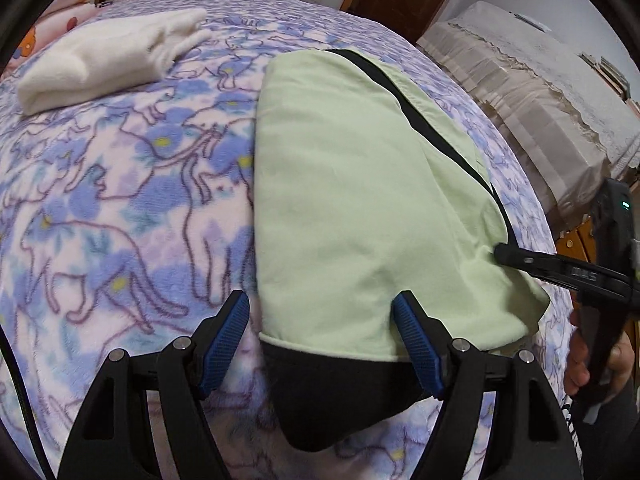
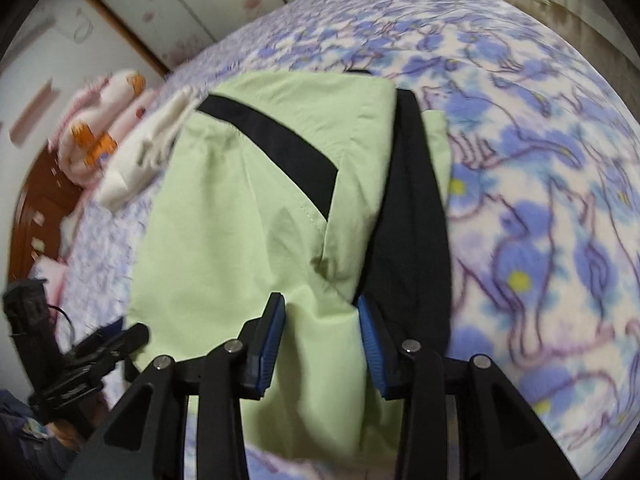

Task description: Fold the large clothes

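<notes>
The green garment, pale green with black panels, lies folded into a long narrow shape on the near right part of the bed, its black end toward the near edge. I judge the lengthwise folds done and the step in hand to be the next fold: bringing the near end up over the far end.

The left gripper stands spread, its blue pads on either side of the black end, with cloth between them but not pinched. The right gripper is likewise spread over the near right corner of the garment, green cloth between its pads; whether they touch it I cannot tell.

The next move calls for both to close on the near end together and lift evenly.

A folded white cloth lies well apart, toward the far left corner
</notes>
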Demonstrator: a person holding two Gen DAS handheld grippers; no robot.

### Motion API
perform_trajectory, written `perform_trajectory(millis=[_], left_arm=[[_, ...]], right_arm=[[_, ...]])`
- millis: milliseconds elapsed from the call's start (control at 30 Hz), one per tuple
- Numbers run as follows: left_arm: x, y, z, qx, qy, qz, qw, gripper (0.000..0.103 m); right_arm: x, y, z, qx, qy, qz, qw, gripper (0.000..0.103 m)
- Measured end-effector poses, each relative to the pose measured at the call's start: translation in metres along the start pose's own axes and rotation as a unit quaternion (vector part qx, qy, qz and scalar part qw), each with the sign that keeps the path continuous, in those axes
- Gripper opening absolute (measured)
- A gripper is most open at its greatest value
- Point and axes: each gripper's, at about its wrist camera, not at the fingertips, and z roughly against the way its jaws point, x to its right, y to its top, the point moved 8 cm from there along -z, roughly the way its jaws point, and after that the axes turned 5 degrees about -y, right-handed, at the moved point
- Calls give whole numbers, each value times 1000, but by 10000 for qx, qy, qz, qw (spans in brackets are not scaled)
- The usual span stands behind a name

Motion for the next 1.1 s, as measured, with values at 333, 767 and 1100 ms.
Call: perform_trajectory(millis=[333,767,1100], left_arm=[[-1,0,-5,-108,-203,128,9997,75],[36,-4,-4,-44,83,-653,9978,47],[22,-4,0,-208,52,-720,9972,40]], right_arm=[[6,-8,-11,-289,174,-20,9994,12],[58,-24,33,280,-180,-599,9977,5],[51,-23,41,284,-26,-914,9954,24]])
